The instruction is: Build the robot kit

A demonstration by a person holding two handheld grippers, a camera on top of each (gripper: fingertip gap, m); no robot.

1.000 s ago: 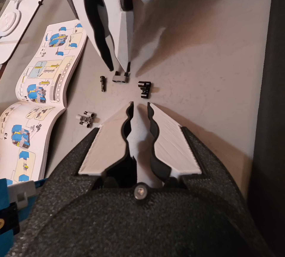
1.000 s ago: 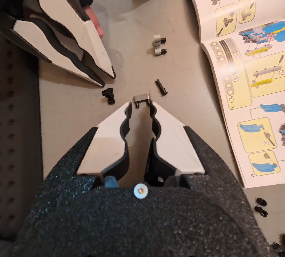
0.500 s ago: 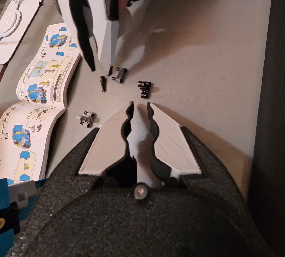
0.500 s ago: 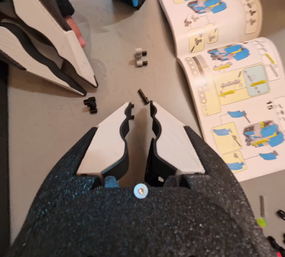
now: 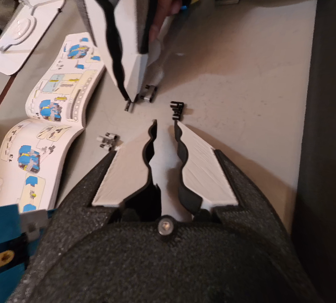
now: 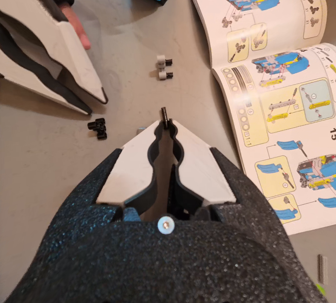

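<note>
Right gripper [image 6: 164, 121] is seen closed on black pin [image 6: 164, 115] at frame centre, grey piece [image 6: 141, 129] just beside; left gripper [image 5: 164, 123] is held narrowly apart, empty.

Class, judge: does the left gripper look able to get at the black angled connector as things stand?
Probably yes: the left gripper is open, and the black angled connector lies on bare table just past its tips; the right gripper, shut on a black pin, stands clear.

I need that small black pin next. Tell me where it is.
In the right wrist view the black pin sits between the right gripper's fingertips, which have closed on it, on the table between the black connector and the open booklet.
</note>
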